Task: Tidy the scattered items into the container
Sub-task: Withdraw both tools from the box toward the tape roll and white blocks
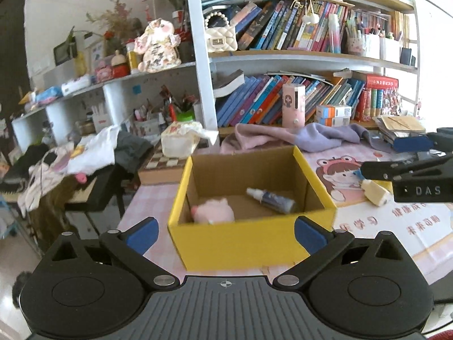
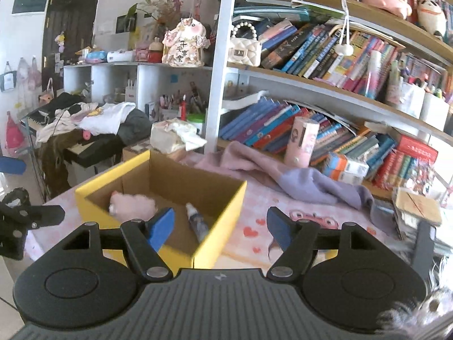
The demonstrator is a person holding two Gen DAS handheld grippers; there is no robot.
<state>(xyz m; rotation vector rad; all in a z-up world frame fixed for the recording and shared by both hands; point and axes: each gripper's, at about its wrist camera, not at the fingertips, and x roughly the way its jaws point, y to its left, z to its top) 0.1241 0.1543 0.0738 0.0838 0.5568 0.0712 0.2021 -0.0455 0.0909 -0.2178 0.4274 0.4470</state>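
Black tongs (image 1: 225, 236), blue pads (image 1: 143, 235), silver screws, "DAS" lettering.

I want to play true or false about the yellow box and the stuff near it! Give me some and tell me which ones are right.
1. The pink plush toy lies inside the yellow box. True.
2. The spray bottle stands upright on the table. False: it lies on its side in the box.
3. The left tool is open and holds nothing. True.
4. The box is full to the top. False: only two things show in it.
5. A small cream bottle lies outside the box. True.
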